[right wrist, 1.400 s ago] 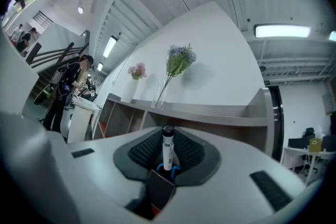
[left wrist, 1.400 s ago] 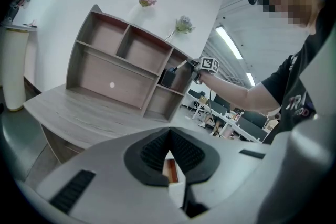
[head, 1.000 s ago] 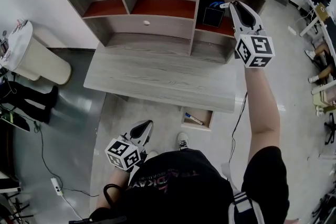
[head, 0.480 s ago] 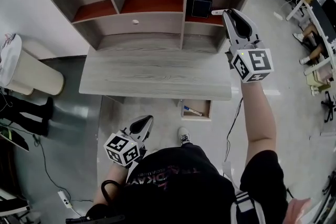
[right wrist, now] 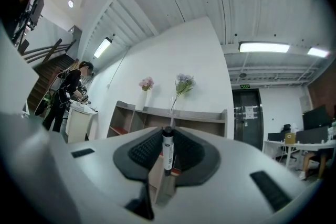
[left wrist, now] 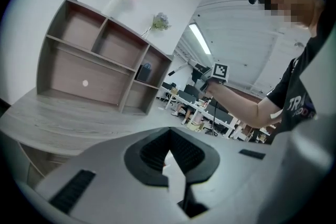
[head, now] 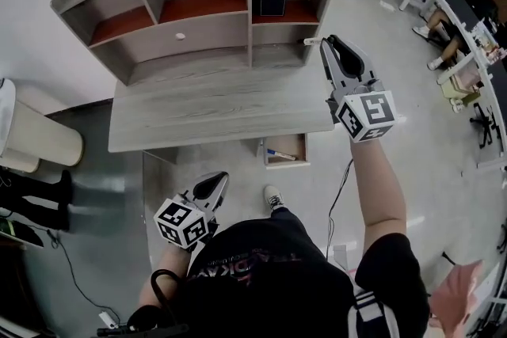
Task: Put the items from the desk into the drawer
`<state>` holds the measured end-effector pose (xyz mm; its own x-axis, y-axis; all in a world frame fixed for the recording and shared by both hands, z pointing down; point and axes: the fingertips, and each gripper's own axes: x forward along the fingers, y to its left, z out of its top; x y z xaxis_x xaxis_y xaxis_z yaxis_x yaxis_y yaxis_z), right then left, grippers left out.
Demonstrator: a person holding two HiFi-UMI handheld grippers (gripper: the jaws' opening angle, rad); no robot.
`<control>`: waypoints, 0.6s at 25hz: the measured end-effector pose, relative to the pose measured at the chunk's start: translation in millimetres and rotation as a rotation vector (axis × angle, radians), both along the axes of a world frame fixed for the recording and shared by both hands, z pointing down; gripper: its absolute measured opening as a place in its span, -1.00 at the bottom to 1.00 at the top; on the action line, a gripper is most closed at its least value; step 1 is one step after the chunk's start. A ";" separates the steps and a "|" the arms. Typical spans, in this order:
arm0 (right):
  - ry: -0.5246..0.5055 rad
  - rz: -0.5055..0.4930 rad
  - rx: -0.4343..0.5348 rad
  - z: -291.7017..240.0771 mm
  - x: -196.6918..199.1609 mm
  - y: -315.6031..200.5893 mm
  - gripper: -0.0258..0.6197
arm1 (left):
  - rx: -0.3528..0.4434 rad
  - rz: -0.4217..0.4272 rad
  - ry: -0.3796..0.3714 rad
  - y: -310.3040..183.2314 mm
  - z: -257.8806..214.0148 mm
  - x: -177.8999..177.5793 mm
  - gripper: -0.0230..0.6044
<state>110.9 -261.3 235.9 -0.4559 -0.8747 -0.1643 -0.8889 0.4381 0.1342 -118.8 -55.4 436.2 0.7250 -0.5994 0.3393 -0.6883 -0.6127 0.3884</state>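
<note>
Setting: open-plan office. Grey wood-grain desk (head: 214, 111) carrying a shelf hutch (head: 190, 32); rows of workstations (head: 463, 20) right of the desk; strip ceiling lights (right wrist: 264, 48) above the desk.

Stretches the right arm (head: 371, 194) straight out, up the right half of the head view, forearm bare. Holds the right gripper (head: 325, 42) right of centre, tips toward the top of the frame, jaws clamped on a marker (right wrist: 167, 150) near their tips. Tucks the left gripper (head: 219, 178) low at lower left, close to the torso, tips pointing up-frame, jaws closed together, nothing between.
</note>
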 end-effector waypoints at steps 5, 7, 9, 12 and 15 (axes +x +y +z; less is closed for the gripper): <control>-0.019 0.054 -0.040 17.7 7.6 48.6 -0.67 | 0.008 0.067 0.013 23.1 0.7 2.8 -0.90; -0.023 0.070 -0.058 25.3 8.1 62.7 -0.67 | 0.009 0.086 0.020 28.6 0.4 2.5 -0.90; -0.025 0.085 -0.076 32.6 7.0 75.7 -0.67 | 0.007 0.105 0.027 34.0 0.4 1.7 -0.90; -0.025 0.104 -0.109 48.3 2.7 97.5 -0.67 | -0.004 0.133 0.032 47.5 5.3 -0.6 -0.90; -0.029 0.121 -0.151 69.0 1.7 119.6 -0.67 | -0.024 0.158 0.031 62.6 13.3 0.1 -0.90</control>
<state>112.6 -141.7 304.9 -0.3431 -0.9385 -0.0388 -0.9387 0.3412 0.0485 -118.7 7.2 449.4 0.8199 -0.4690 0.3283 -0.5716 -0.7026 0.4238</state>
